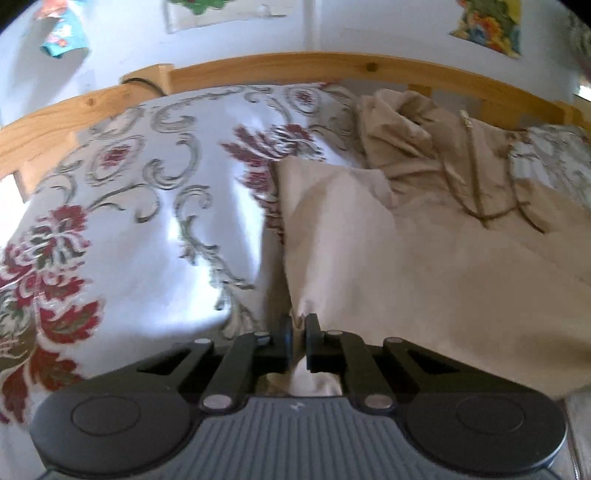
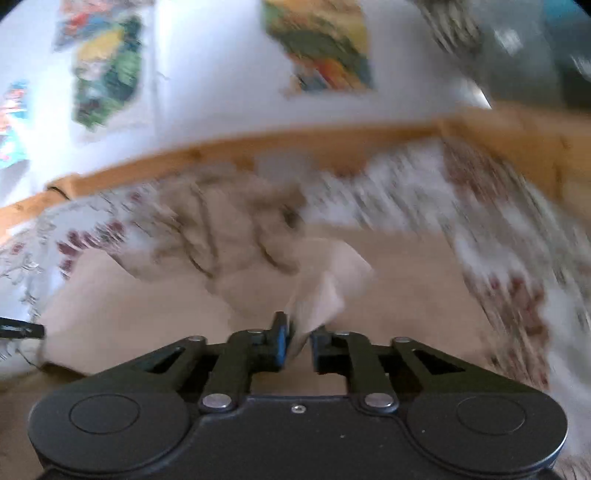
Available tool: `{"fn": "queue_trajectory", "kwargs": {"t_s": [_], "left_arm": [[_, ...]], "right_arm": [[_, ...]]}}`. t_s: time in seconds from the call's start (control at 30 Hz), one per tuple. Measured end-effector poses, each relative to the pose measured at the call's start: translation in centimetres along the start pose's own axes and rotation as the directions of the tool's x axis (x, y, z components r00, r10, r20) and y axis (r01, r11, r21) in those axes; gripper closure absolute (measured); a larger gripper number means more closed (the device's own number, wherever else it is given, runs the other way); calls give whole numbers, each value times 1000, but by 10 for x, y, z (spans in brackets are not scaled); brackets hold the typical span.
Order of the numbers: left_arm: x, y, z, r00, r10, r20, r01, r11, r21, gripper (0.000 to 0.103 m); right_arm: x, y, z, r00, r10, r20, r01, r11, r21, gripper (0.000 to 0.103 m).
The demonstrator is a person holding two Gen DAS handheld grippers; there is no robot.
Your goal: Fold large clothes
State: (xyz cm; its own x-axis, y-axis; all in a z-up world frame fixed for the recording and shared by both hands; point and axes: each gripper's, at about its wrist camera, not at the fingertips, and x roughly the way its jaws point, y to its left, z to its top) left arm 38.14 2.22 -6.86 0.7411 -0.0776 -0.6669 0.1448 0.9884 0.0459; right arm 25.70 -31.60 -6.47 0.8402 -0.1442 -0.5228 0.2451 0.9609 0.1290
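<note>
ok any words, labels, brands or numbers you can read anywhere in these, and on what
None can be read.
Wall pictures: bright colours only; any lettering is too blurred to make out, in both wrist views.
Beige garment: no label or print visible.
Floral bedspread: pattern only, no text.
Left gripper and right gripper: no readable markings.

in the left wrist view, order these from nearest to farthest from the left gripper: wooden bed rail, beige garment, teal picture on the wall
1. beige garment, pinched in the left gripper, spreading right.
2. wooden bed rail, beyond the bedspread.
3. teal picture, upper left on the wall.
</note>
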Motion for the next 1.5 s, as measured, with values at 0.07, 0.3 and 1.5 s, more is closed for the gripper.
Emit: {"fn": "queue_trajectory", "kwargs": {"t_s": [0.07,0.3,1.5], "left_arm": [[1,4,5,1000,-23,-4,23,999,-24,91],[14,9,36,998,-44,44,47,998,-48,36],[27,-1,49,974,124,192,-115,992,-56,34]], "right_arm": [[5,-17,-1,998,31,-52,-25,994,109,74],[7,-51,-3,997,57,-48,-39,946,321,30],[84,-38,20,997,-13,70,19,996,-90,72]]}}
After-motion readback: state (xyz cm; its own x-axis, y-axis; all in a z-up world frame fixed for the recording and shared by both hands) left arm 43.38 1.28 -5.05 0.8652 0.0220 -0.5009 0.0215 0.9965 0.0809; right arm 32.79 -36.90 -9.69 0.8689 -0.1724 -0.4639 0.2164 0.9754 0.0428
